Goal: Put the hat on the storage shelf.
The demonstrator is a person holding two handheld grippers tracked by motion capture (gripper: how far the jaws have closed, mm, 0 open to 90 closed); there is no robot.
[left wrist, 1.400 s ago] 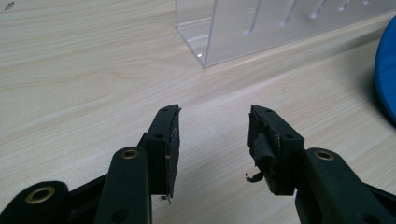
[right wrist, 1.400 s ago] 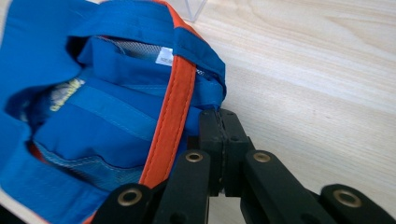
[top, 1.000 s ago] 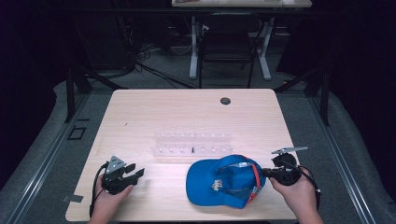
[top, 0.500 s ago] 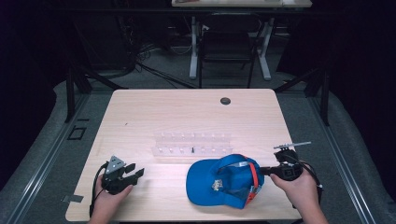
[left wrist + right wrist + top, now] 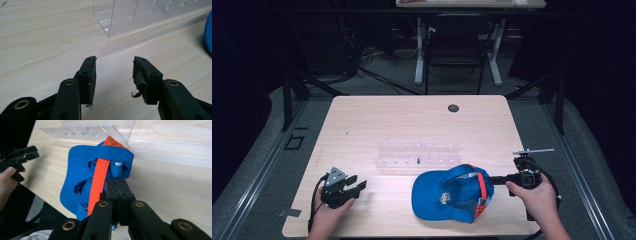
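A blue cap (image 5: 443, 194) with an orange strap (image 5: 482, 189) lies on the wooden table (image 5: 412, 120) near its front edge. My right gripper (image 5: 493, 180) comes in from the cap's right side and is shut on the rear edge of the cap (image 5: 82, 165), beside the orange strap (image 5: 99, 177); its jaws are pressed together (image 5: 117, 182). My left gripper (image 5: 358, 185) rests at the front left, well apart from the cap, open with nothing between its fingers (image 5: 113, 65). A sliver of the cap (image 5: 209, 37) shows at the right of the left gripper view.
A clear acrylic rack (image 5: 419, 154) with slots stands just behind the cap, mid-table; its near corner (image 5: 117, 17) is ahead of my left gripper. A black grommet (image 5: 453, 107) sits at the table's far side. A chair (image 5: 457, 45) stands beyond the table.
My right hand has drifted slightly to the right with the cap's rear edge still clamped. The left gripper has stayed where it was, open.
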